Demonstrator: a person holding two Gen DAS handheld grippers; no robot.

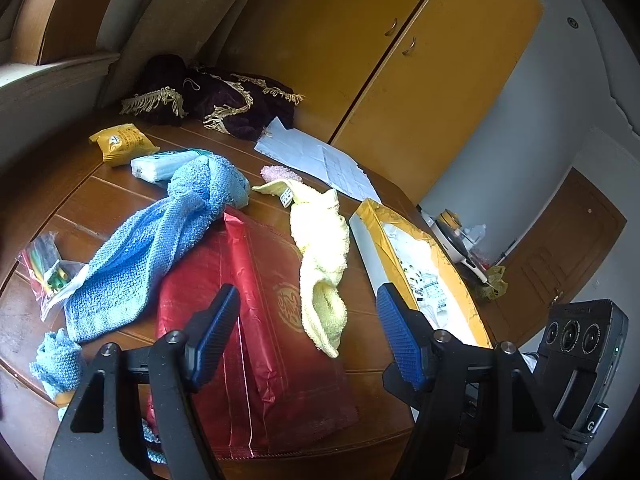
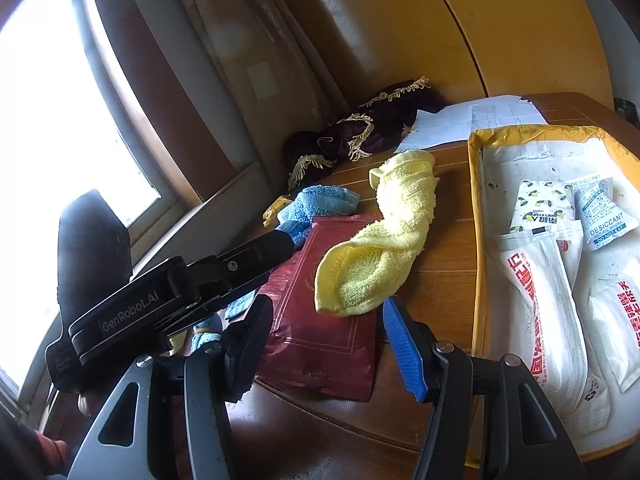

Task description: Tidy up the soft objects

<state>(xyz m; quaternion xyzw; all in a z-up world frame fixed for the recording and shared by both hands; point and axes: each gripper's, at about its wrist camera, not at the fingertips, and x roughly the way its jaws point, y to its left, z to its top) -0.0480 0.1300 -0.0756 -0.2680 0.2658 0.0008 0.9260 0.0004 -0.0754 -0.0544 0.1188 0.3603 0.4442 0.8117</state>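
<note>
A crumpled yellow towel [image 1: 320, 256] lies on the wooden table [image 1: 100, 196], its near end resting on a flat red pouch [image 1: 256, 344]. A blue knitted towel [image 1: 160, 248] sprawls to the left of it, and a small blue cloth [image 1: 56, 360] sits at the near left edge. My left gripper [image 1: 308, 320] hovers open above the red pouch, nothing between its fingers. In the right wrist view the yellow towel [image 2: 380, 232] lies just beyond my open right gripper [image 2: 328, 332], the red pouch [image 2: 324, 312] below it. The blue towel [image 2: 320, 204] is partly hidden behind the left gripper's body [image 2: 168, 300].
A yellow-rimmed tray [image 2: 476, 216] with desiccant packets stands at the right. Dark fringed cloth [image 1: 216, 100], white paper sheets [image 1: 320, 156], a yellow packet [image 1: 124, 144], a pale tissue pack [image 1: 160, 166], a pink fluffy piece [image 1: 280, 172] and a bag of coloured sticks [image 1: 44, 268] also lie on the table. A yellow cabinet [image 1: 400, 60] stands behind.
</note>
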